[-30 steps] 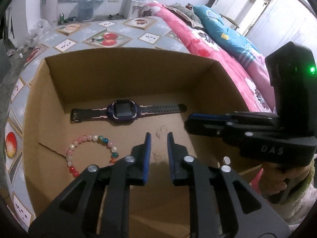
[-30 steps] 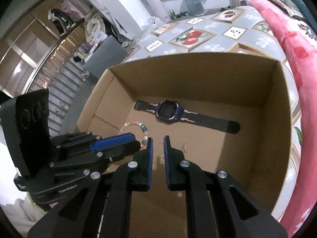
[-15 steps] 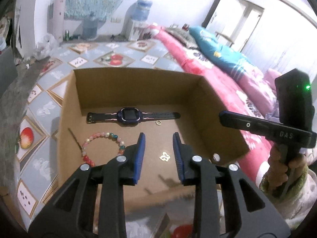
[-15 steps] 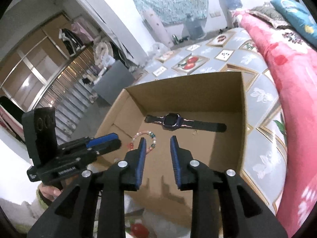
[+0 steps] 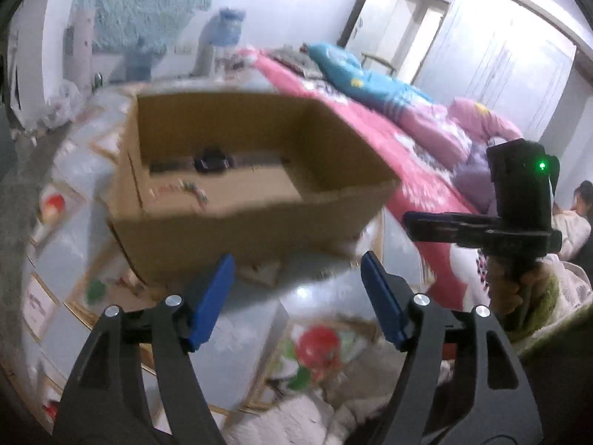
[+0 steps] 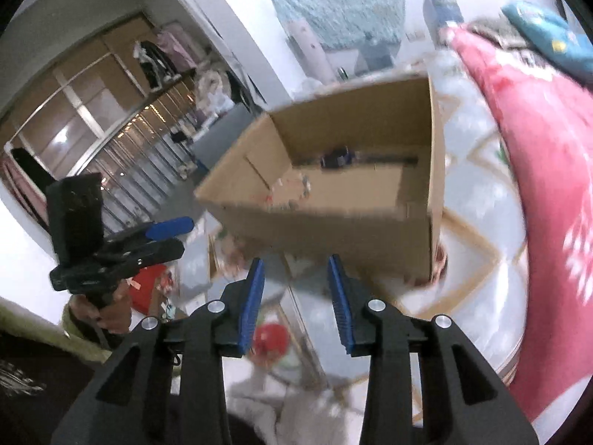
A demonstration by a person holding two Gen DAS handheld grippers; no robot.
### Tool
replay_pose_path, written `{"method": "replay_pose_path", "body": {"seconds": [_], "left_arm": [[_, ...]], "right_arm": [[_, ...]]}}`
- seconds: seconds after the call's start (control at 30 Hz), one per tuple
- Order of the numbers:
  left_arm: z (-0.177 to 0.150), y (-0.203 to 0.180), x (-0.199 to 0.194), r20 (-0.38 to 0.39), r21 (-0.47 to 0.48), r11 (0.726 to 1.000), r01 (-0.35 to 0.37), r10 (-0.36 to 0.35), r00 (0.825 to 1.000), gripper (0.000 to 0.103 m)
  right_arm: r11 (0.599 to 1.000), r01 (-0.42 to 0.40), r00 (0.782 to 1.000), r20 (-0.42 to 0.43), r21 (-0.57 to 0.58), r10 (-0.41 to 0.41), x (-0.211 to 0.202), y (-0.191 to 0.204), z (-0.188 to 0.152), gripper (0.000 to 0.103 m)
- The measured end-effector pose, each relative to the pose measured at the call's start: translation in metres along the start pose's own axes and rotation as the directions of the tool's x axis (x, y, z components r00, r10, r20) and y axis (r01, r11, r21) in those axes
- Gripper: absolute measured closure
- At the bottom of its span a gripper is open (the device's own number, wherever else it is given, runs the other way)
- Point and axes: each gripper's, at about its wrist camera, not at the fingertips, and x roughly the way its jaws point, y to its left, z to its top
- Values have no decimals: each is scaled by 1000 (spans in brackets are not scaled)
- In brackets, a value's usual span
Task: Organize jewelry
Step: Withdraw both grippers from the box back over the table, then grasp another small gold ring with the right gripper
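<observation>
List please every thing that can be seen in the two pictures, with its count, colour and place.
cardboard box: one, brown, open, on the patterned floor mat
watch: one, dark, inside the box by its far wall
bead bracelet: one, mixed colours, blurred, on the box floor
bedding: pink and blue, right of the box
water bottles: two, bluish, by the far wall
left gripper: one, black with blue pads, open, empty
right gripper: one, same colours, open, empty
</observation>
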Motion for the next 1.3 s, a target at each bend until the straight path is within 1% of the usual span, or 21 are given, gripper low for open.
{"method": "replay_pose_path", "body": {"seconds": [0.07, 0.1, 0.17, 0.23, 0.3, 0.33, 0.4, 0.43, 0.53, 0.6, 0.7, 0.8, 0.93, 1.03, 1.07, 1.1, 1.17, 1.3], "left_arm": [[-11, -1, 22, -47, -15, 1000, -15, 15, 999, 36], [-15, -2, 30, -57, -11, 999, -30, 29, 998, 36], [-23, -4, 52, -92, 15, 995, -94, 95, 991, 36], [-27, -3, 72, -120, 21, 992, -126, 128, 984, 38], [-30, -2, 86, -140, 29, 990, -140, 143, 980, 45], [-31, -2, 90, -144, 32, 989, -141, 145, 979, 46], [-31, -1, 102, -156, 42, 989, -144, 149, 976, 57], [-31, -1, 106, -163, 47, 988, -144, 150, 975, 59], [-30, -6, 114, -143, 107, 980, -168, 182, 973, 64], [-29, -11, 117, -136, 137, 973, -185, 203, 970, 71], [-28, -17, 121, -126, 183, 962, -203, 228, 966, 78], [-28, -22, 123, -112, 223, 948, -226, 255, 960, 82], [-25, -26, 128, -106, 232, 945, -229, 258, 960, 85], [-26, -27, 128, -101, 243, 943, -227, 257, 961, 92], [-26, -28, 128, -99, 247, 942, -227, 257, 961, 97], [-26, -29, 130, -97, 252, 940, -228, 259, 961, 98], [-27, -29, 130, -94, 256, 939, -230, 261, 961, 98], [-28, -26, 127, -99, 234, 948, -214, 243, 965, 99]], "right_arm": [[999, 29, 999, -31, 23, -28, 17, -5, -12, 68], [999, 37, 998, -43, 29, -36, 24, -7, -17, 68], [998, 59, 996, -72, 34, -56, 39, -10, -25, 68], [997, 62, 994, -87, 36, -59, 48, -10, -30, 68], [997, 58, 994, -91, 44, -53, 51, -11, -33, 68], [997, 59, 994, -90, 50, -54, 51, -12, -34, 68], [996, 66, 995, -84, 59, -61, 51, -15, -32, 68], [995, 70, 995, -81, 68, -64, 51, -17, -32, 68], [993, 77, 995, -70, 92, -70, 48, -23, -28, 68], [992, 84, 995, -66, 99, -77, 48, -25, -28, 68], [990, 92, 994, -62, 107, -85, 48, -28, -28, 68], [990, 96, 994, -60, 108, -90, 49, -29, -27, 68], [990, 104, 993, -60, 99, -99, 49, -30, -28, 68], [989, 109, 993, -56, 97, -103, 47, -31, -28, 68], [989, 112, 993, -54, 95, -108, 47, -30, -28, 68], [989, 116, 992, -51, 93, -111, 45, -31, -29, 68], [988, 124, 992, -43, 89, -120, 43, -31, -28, 68], [986, 154, 988, -34, 64, -152, 39, -29, -29, 68]]}}
